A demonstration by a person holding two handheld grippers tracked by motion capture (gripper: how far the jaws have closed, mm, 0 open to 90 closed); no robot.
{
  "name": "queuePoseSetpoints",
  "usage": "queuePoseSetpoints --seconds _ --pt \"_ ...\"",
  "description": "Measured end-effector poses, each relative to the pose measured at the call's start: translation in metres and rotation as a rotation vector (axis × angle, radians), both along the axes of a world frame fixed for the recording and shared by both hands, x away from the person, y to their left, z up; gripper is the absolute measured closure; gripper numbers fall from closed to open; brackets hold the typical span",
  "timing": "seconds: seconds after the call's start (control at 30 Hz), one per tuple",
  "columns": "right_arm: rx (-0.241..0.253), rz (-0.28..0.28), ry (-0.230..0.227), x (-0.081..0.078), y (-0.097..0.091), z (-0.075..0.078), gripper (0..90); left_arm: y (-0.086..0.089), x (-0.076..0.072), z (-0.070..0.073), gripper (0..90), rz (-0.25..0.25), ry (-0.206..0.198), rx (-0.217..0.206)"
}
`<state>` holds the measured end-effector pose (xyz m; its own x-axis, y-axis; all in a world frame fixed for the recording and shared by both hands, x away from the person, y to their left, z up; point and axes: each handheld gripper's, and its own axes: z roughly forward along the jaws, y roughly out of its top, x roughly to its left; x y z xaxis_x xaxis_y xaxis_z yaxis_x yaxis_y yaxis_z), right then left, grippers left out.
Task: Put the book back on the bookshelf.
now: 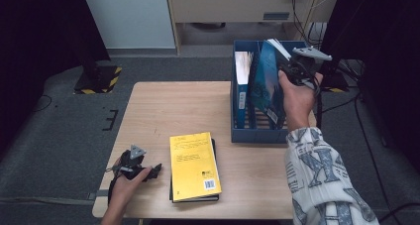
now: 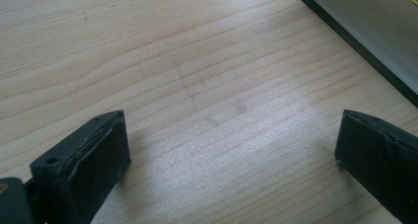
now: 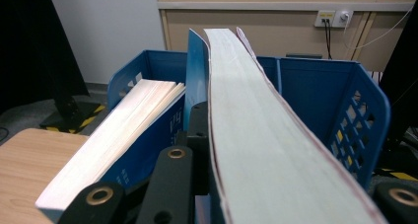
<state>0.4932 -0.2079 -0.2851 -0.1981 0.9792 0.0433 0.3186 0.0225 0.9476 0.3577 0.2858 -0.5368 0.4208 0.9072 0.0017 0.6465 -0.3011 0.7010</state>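
Filing: right gripper (image 1: 292, 65) clamps teal book (image 1: 265, 84), tilted over blue crate (image 1: 257, 134).
Risk: corner may catch book (image 3: 113, 135) beside fingers.
Left gripper (image 2: 231, 160): open, on table (image 2: 197, 61), near yellow book (image 1: 194, 165).

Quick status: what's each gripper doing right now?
Left gripper: open, holding nothing, above the table.
Right gripper: shut on the blue book, over the crate.

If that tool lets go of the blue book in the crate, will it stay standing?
Probably not upright: the blue book already tilts in the blue crate. It would likely lean against the neighbouring book. Its page block looks thick, so fairly stiff.
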Motion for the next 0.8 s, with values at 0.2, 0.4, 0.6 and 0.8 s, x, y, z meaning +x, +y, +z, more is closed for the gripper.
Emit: queuePoseSetpoints --seconds 0.2,0.4,0.6,0.8 --pt "0.017 -0.001 0.002 -0.016 -0.011 0.002 73.9 0.0 0.0 0.0 0.0 0.0 0.0 0.0" --pt "0.01 -0.013 -0.002 -0.021 -0.018 0.006 73.9 0.0 0.0 0.0 0.0 -0.001 0.0 0.0" --pt "0.024 -0.025 0.001 -0.021 -0.023 0.015 73.8 -0.001 0.001 0.0 0.0 -0.001 0.001 0.001" --pt "0.012 -0.032 0.003 -0.01 -0.014 0.006 73.8 -0.001 0.001 0.0 0.0 0.0 0.002 0.002"
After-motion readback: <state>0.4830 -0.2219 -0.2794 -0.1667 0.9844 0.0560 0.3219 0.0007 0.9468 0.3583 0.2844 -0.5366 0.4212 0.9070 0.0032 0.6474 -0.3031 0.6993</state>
